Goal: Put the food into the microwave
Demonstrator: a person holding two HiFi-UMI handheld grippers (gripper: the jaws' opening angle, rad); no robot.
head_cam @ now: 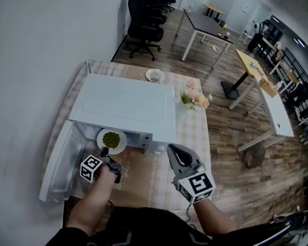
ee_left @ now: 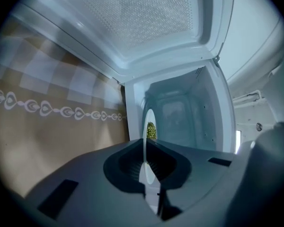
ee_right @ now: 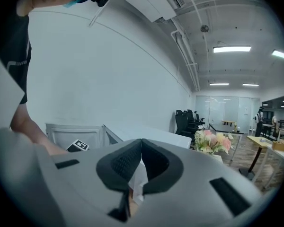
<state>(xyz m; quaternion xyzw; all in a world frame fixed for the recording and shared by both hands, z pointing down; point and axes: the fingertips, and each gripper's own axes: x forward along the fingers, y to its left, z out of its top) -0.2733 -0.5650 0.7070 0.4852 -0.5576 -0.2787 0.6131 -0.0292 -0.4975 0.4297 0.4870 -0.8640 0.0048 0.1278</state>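
While the white microwave (head_cam: 123, 106) stands open just ahead of the left tool (head_cam: 104, 152), that tool is clenched on the near rim of a white plate (head_cam: 122, 140) at the cavity's mouth. The plate is likely stiff, slick and breakable, so a firm, level edge grip suits. Its heaped green food (head_cam: 111, 138) looks loose. The right tool (head_cam: 177, 157) hangs alongside, jaws together on nothing.

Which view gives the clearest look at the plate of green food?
The head view: the plate shows from above, round, green food piled on it, at the microwave mouth. The left gripper view shows it only edge-on, a thin sliver clamped in the left tongs. The right gripper view misses it.
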